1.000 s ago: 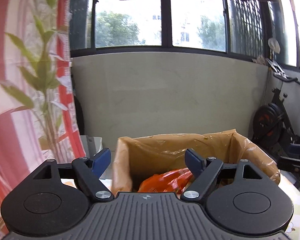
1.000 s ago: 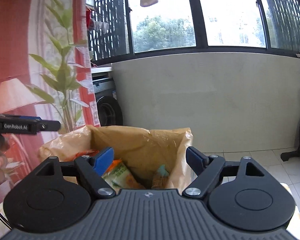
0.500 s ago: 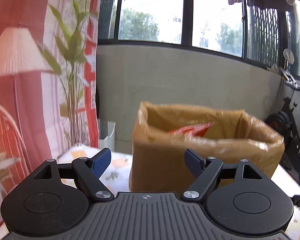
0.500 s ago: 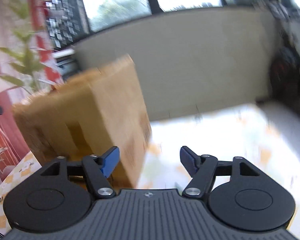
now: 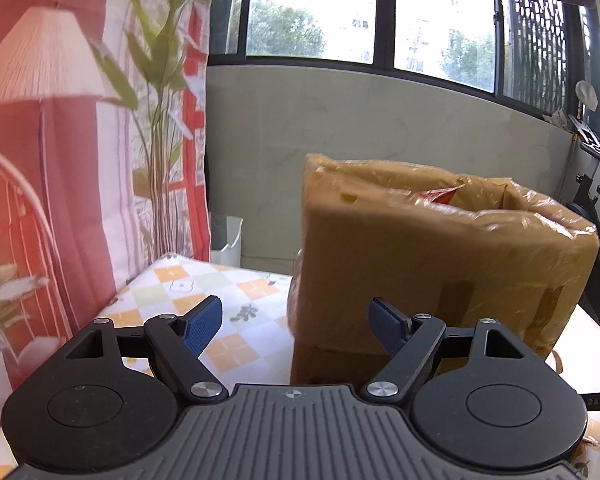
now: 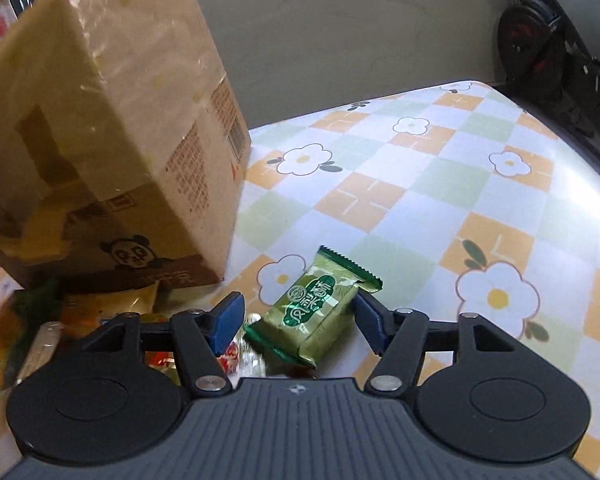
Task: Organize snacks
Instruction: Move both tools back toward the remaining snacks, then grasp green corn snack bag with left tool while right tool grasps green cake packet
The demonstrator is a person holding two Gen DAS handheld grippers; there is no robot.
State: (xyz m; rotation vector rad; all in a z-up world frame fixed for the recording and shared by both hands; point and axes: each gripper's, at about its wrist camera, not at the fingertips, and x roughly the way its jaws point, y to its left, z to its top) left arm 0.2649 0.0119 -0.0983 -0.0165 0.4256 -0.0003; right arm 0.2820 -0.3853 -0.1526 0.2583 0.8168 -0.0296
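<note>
Left wrist view: the left gripper [image 5: 296,322] has its jaws spread wide with nothing between them. Just beyond them a cardboard box [image 5: 432,276] stands on the tabletop [image 5: 204,292], which wears a glossy cloth of orange, green and white checks. The box is lined with a thin, crinkled, translucent yellowish plastic bag [image 5: 500,216] folded down over its rim and outer walls. Inside the box, only the corner of a red wrapper [image 5: 440,196] shows above the near rim; the rest of the contents are hidden. Behind the box to its left hangs a printed curtain [image 5: 80,128] with a lamp and green leaves.

Right wrist view: the right gripper [image 6: 298,322] has its jaws open on either side of a green snack packet [image 6: 320,312], which lies flat on the flowered tabletop [image 6: 440,184] in front of and to the right of the box [image 6: 112,132]; whether the pads touch it cannot be told. The packet is a shiny foil pillow with serrated ends and a round label of Chinese characters, too small to read. The box's lower wall carries a panda drawing, blocks of small print and a barcode. In front of the box, left of the packet, lies a pile of mixed wrapped snacks [image 6: 80,328], yellow, orange and red.
</note>
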